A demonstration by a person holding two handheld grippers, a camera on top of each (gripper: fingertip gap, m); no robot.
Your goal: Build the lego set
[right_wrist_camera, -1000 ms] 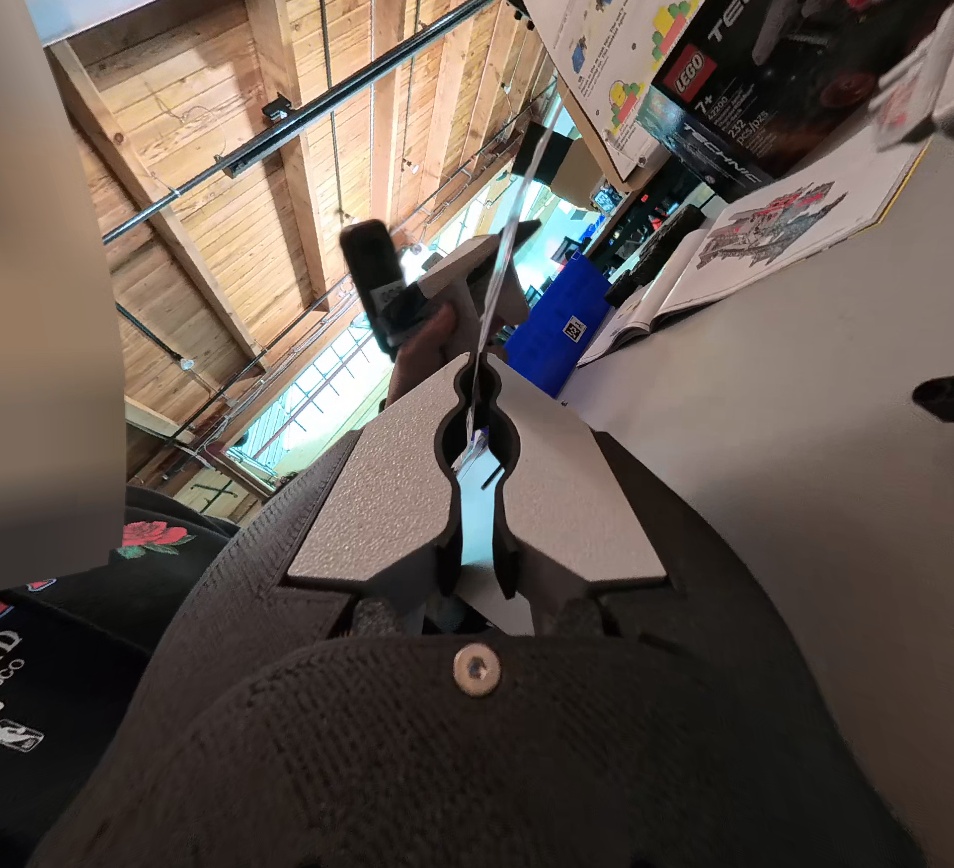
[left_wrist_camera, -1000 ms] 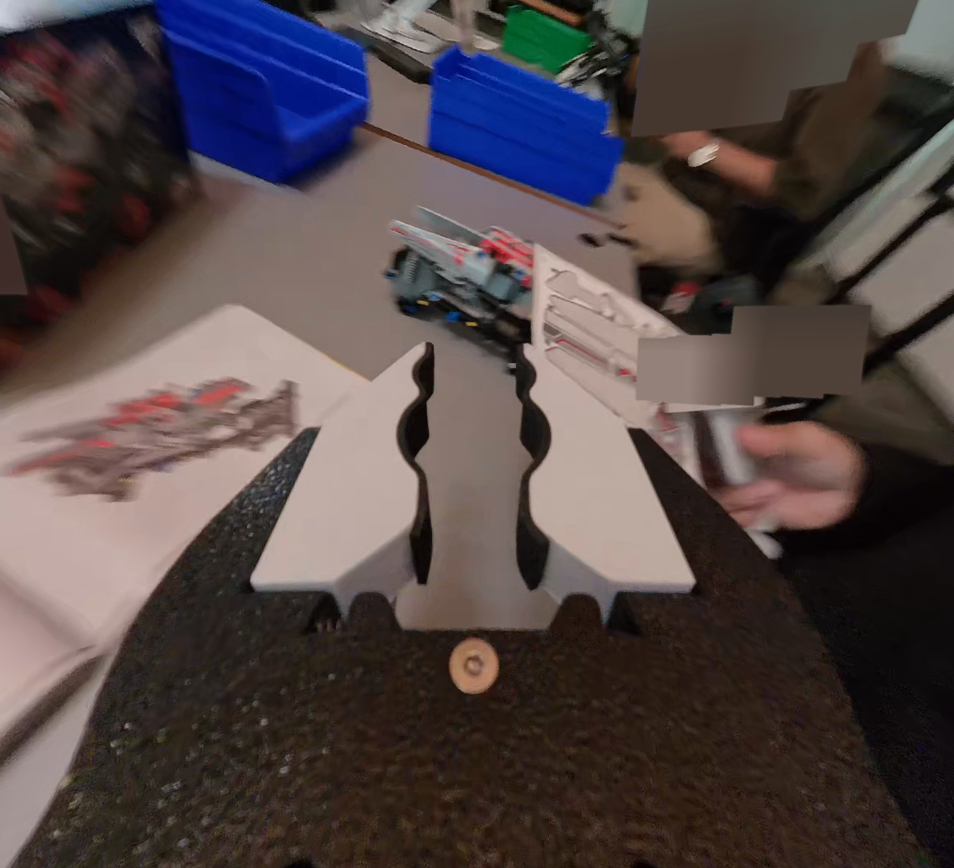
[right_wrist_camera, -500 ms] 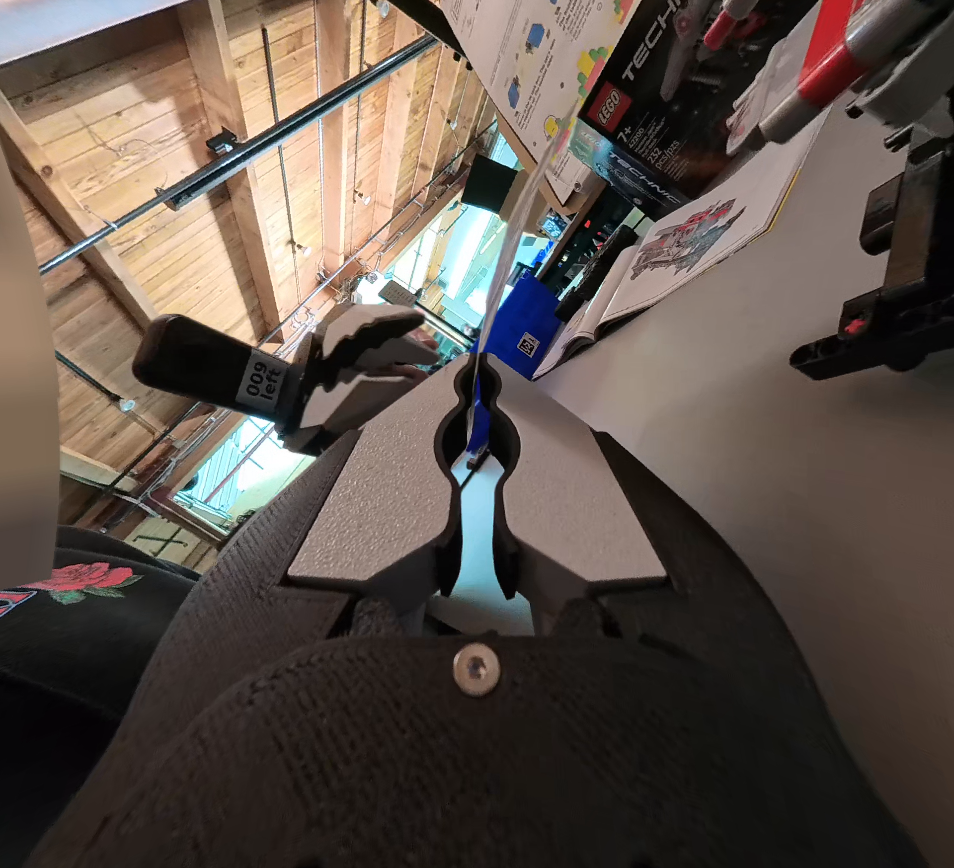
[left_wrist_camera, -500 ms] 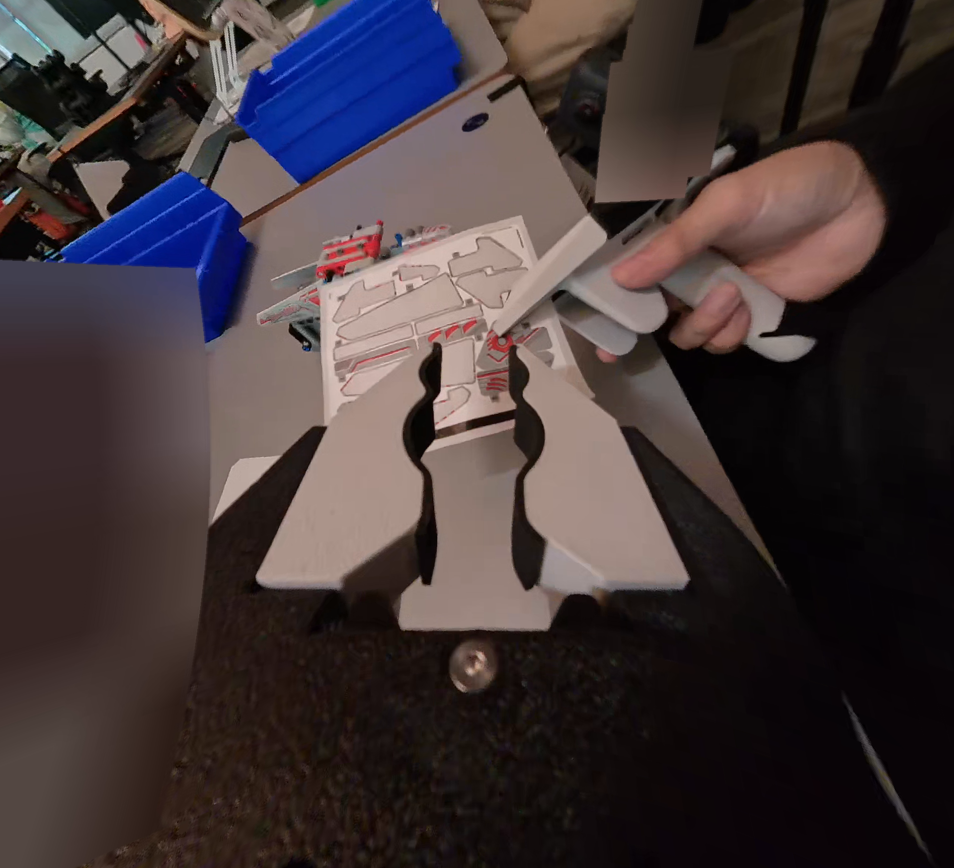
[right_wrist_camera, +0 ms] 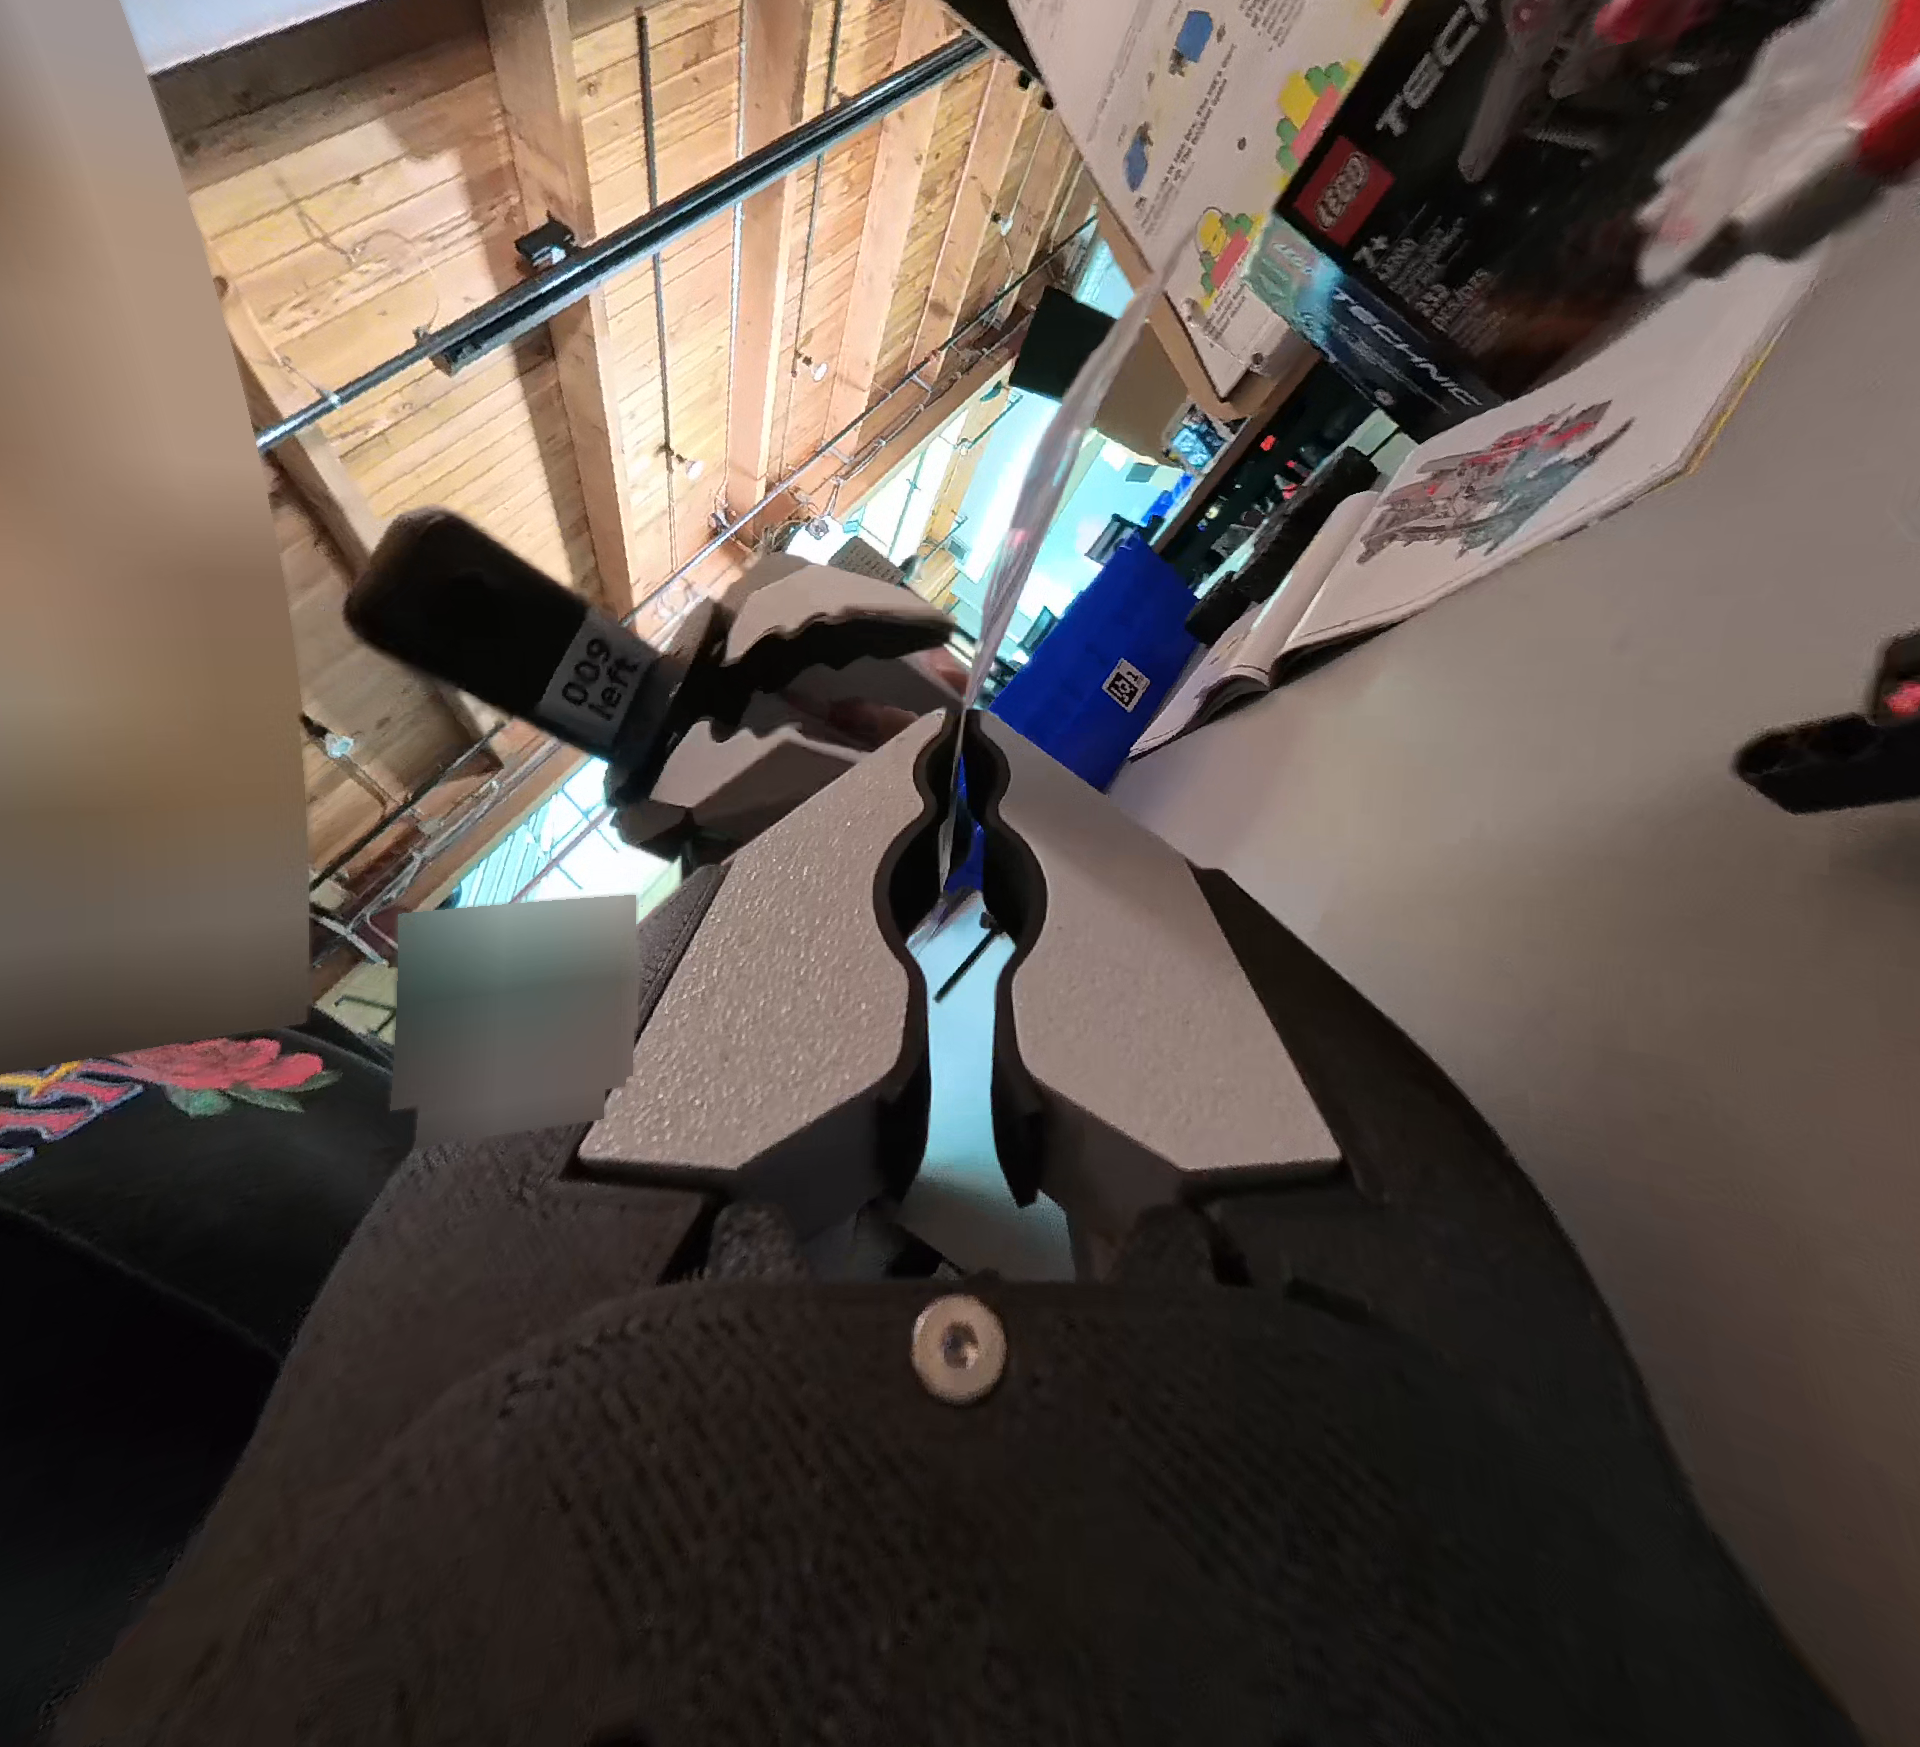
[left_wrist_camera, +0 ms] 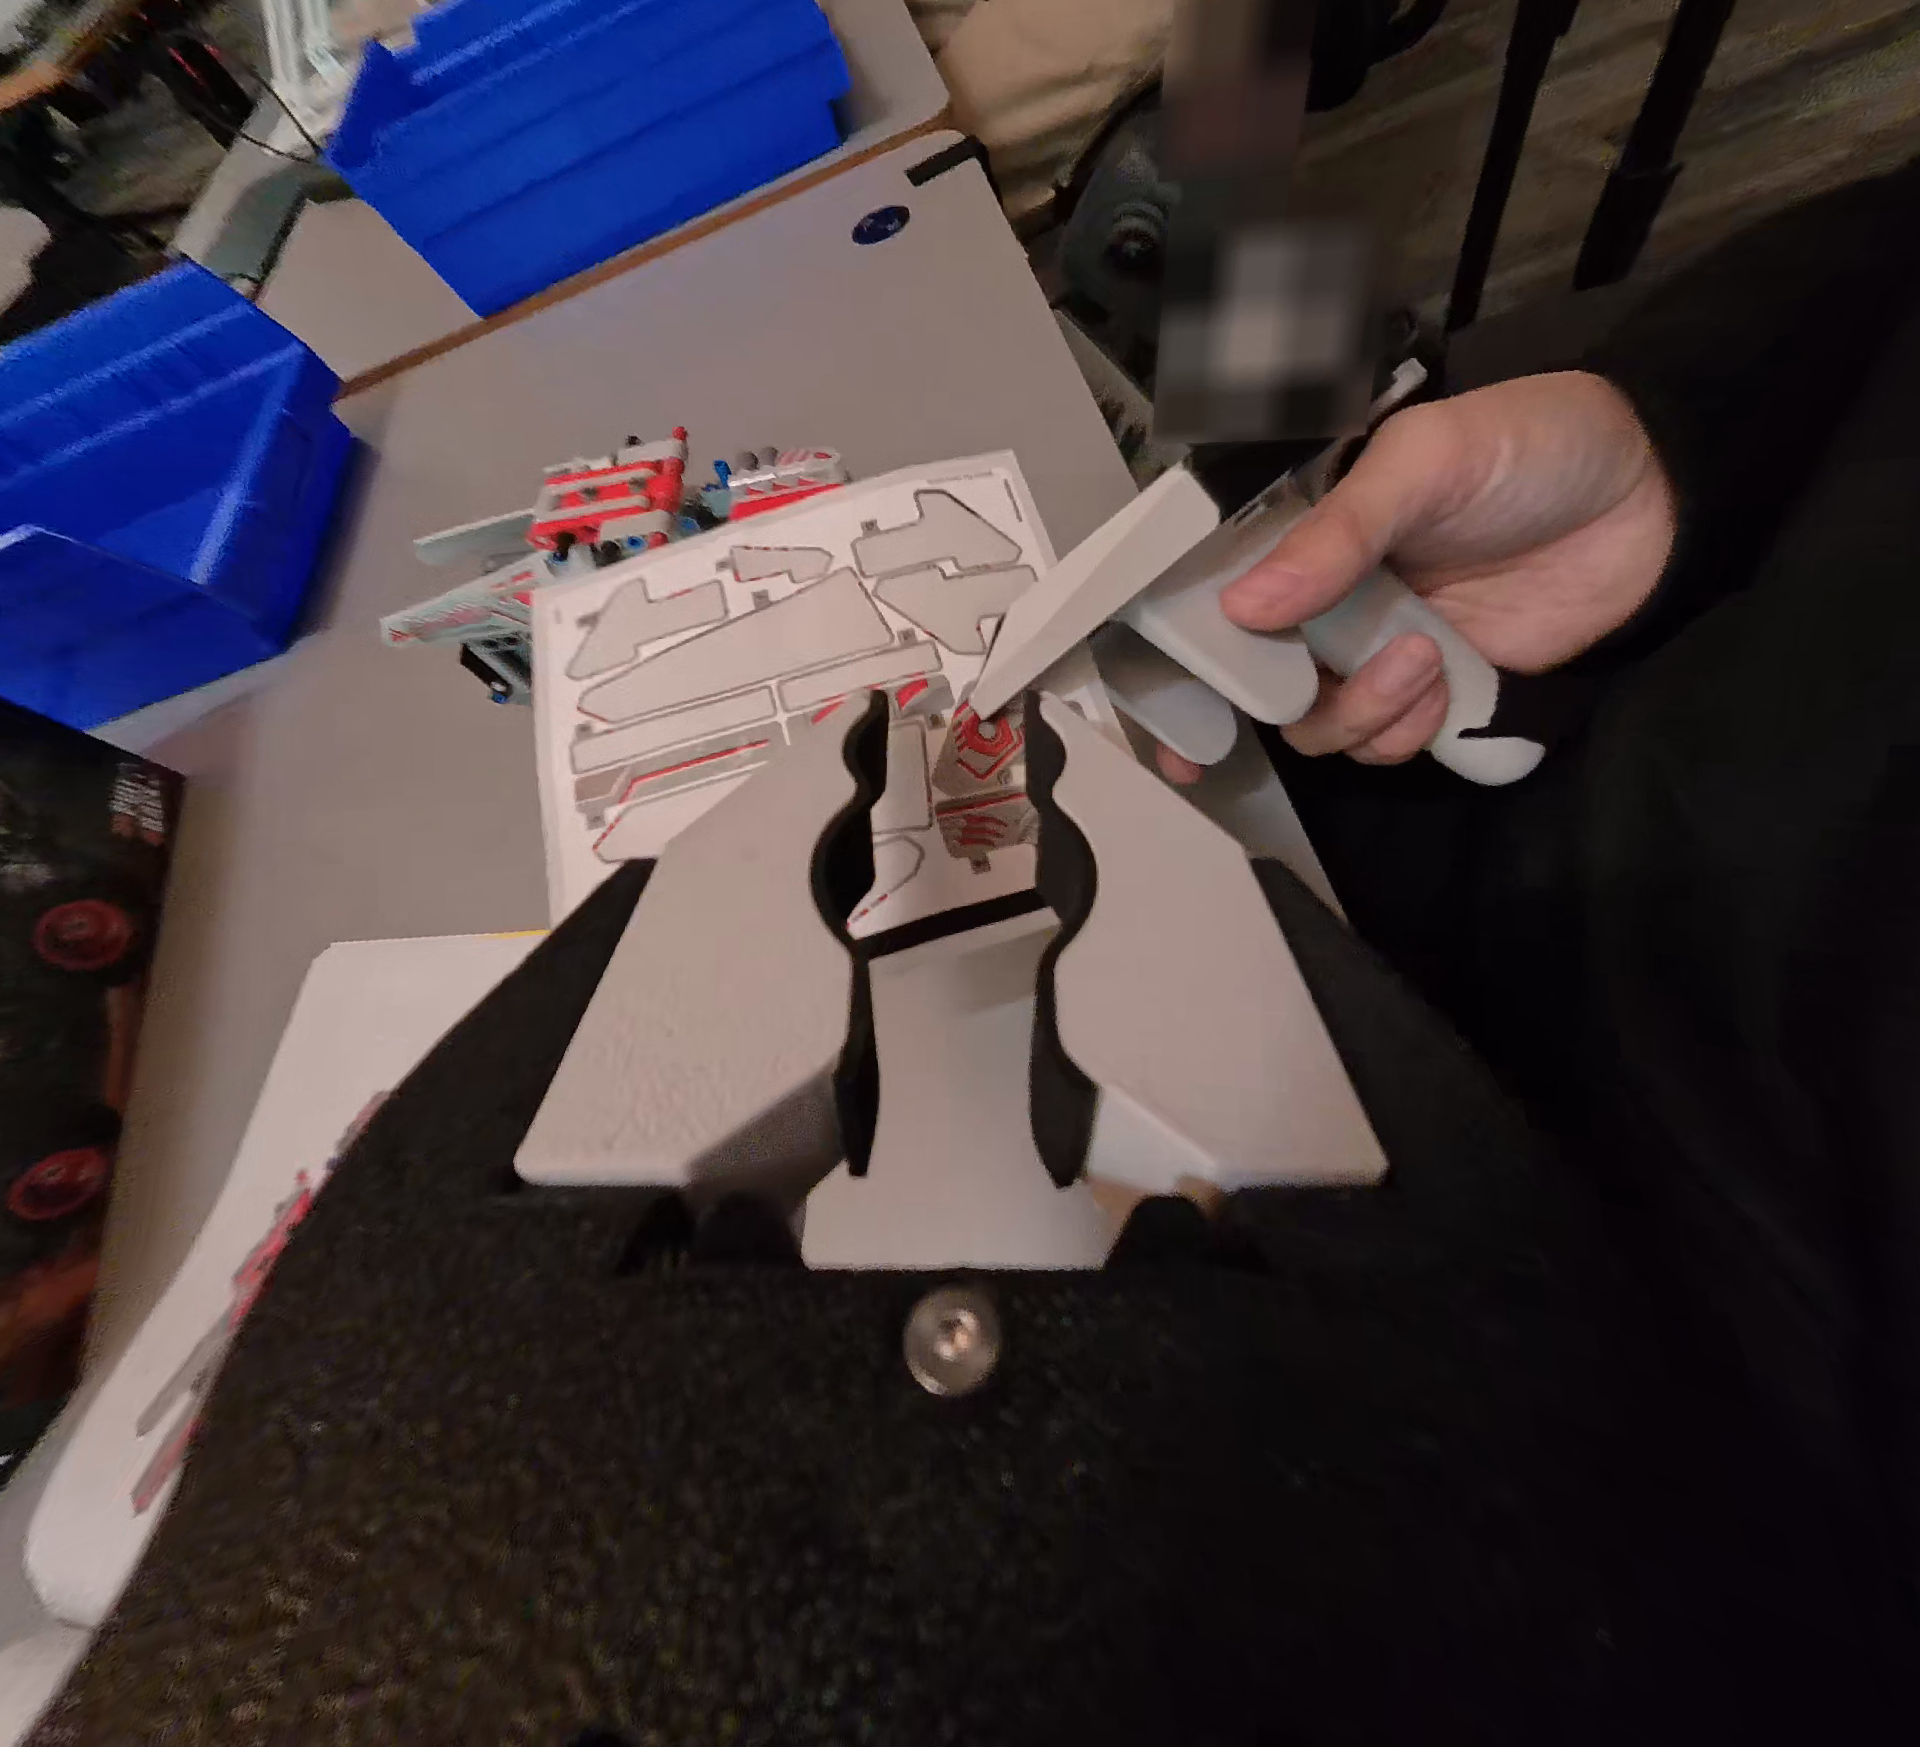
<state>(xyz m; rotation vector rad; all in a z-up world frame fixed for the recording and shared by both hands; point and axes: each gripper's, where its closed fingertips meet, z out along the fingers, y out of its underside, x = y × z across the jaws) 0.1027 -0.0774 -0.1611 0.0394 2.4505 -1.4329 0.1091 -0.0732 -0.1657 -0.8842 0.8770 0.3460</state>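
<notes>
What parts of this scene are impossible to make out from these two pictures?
- Near edge of the sticker sheet: left wrist view, hidden behind the left hand-held gripper.
- Lego model: left wrist view, its near side covered by the sheet.
- Instruction booklet: left wrist view, blurred and partly hidden by the gripper body.
- Sheet's printed face: right wrist view, seen edge-on in the right hand-held gripper.

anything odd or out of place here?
Mainly the sticker sheet: it is not flat on the table but held up by one edge in the shut right gripper, bowing edge-on in the right wrist view. The left gripper is open, empty.
</notes>
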